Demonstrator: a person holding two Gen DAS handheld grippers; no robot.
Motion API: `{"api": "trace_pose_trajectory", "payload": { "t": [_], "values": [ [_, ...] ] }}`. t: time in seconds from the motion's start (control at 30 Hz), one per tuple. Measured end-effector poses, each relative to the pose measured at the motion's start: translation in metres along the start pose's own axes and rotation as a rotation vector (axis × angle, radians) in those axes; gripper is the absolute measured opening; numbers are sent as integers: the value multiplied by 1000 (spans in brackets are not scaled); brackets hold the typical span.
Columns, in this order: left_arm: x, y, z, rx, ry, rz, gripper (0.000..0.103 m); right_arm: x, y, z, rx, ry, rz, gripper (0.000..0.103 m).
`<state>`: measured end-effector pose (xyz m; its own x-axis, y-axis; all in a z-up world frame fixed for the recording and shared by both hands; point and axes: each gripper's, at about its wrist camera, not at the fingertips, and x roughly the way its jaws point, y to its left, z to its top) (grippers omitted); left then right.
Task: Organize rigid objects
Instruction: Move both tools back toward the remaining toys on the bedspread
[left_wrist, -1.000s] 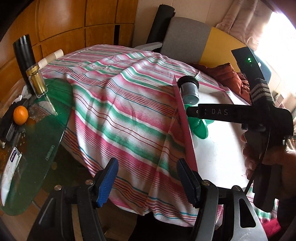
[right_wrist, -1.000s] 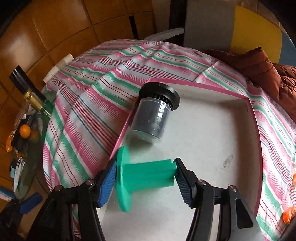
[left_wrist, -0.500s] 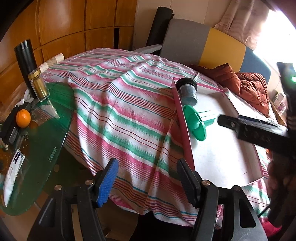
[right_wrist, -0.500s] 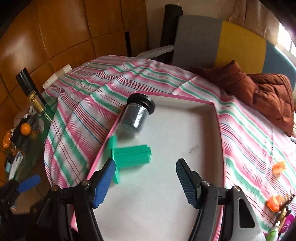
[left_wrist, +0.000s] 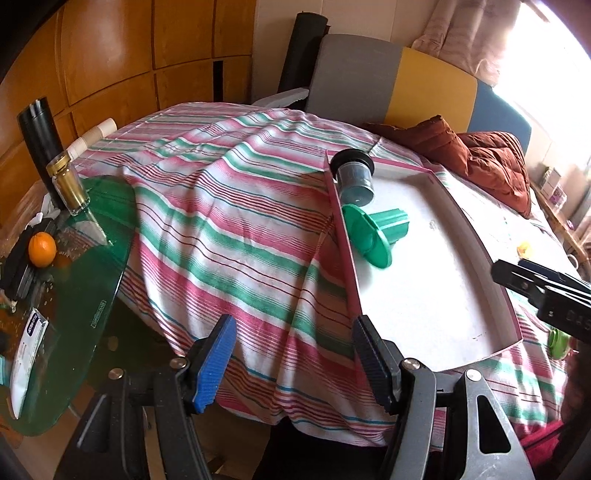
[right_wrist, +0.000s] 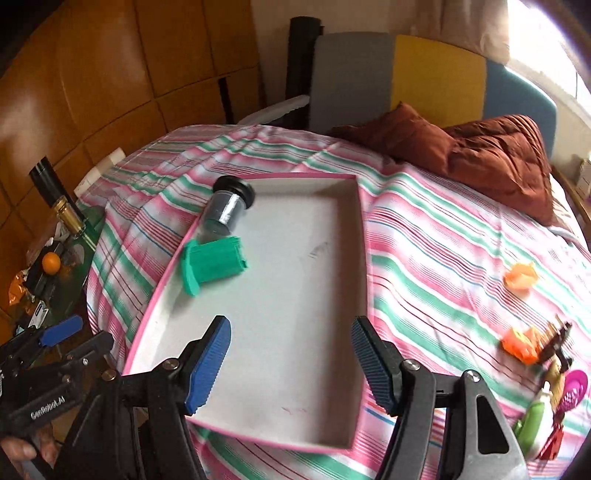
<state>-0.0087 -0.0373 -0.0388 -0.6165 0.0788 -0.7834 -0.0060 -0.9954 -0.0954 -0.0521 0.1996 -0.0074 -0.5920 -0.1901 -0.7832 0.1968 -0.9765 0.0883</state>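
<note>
A pink-rimmed white tray (right_wrist: 364, 236) lies on the striped cloth. In it a green plastic spool (right_wrist: 212, 264) lies on its side by the left wall, and a dark jar with a black lid (right_wrist: 227, 208) lies behind it. Both also show in the left wrist view: spool (left_wrist: 376, 230), jar (left_wrist: 354, 177), tray (left_wrist: 341, 229). My right gripper (right_wrist: 290, 365) is open and empty above the tray's near end. My left gripper (left_wrist: 293, 363) is open and empty over the cloth at the tray's near left corner.
Small toys lie on the cloth at the right: orange pieces (right_wrist: 521, 277), a pink scoop (right_wrist: 572, 387) and a green bottle (right_wrist: 532, 417). A green glass side table (left_wrist: 74, 280) at the left carries an orange (left_wrist: 42, 249) and a gold-capped jar (left_wrist: 68, 184). A brown quilt (right_wrist: 491, 158) lies at the back.
My right gripper let go of the green spool, opened and drew back toward the tray's near end. The spool now lies in the tray. My left gripper stayed open.
</note>
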Motion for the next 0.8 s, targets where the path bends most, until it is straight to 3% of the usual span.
{"api": "trace_pose_trajectory", "payload": {
  "t": [0.3, 0.7, 0.8],
  "values": [
    [-2, -15, 4, 43, -8, -17, 66, -35, -62, -25, 117, -12, -100, 69],
    [-1, -49, 12, 126, -3, -87, 66, -107, -178, -73, 345, -23, -339, 69],
    [-1, -61, 15, 146, 6, -130, 66, -125, -207, -89, 475, -37, -315, 69]
  ]
}}
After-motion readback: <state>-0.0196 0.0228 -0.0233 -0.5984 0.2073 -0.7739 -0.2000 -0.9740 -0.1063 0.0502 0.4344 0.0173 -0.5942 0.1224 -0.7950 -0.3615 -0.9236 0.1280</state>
